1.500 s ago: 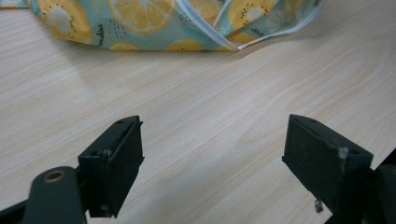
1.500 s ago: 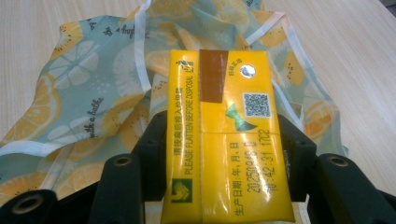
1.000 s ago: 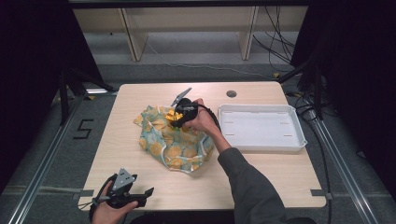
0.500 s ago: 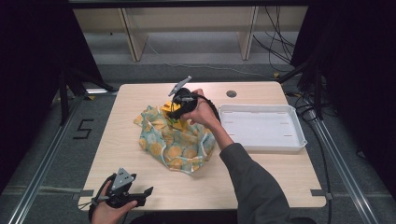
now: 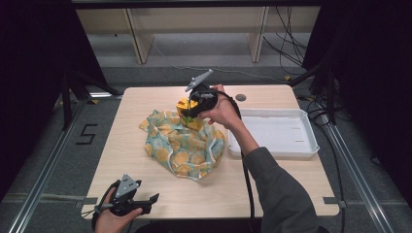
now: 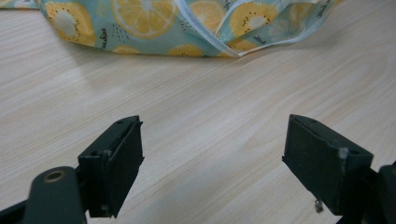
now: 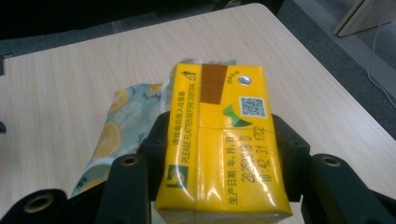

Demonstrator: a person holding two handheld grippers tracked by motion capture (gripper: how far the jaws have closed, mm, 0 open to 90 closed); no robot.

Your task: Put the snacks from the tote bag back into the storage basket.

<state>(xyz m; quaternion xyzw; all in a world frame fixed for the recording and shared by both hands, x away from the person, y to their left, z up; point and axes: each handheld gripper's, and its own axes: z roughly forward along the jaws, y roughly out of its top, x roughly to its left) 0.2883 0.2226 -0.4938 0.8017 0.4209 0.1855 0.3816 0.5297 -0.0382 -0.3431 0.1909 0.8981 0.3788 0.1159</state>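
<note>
1. Yellow drink carton [image 7: 220, 140] sits clamped in the right tongs [image 5: 188, 110], raised over the fruit-print cloth [image 5: 183, 145].
2. Left tongs [image 5: 145, 202] gape empty at the worktop's [image 5: 272, 184] near edge; bare wood lies ahead.

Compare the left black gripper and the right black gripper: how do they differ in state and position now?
The left black gripper has its jaws wide apart with nothing between them, while the right black gripper is shut on the yellow drink carton. The left one sits low at the wooden table's near edge; the right one is raised above the lemon-print cloth bag. Both are hand-held.
</note>
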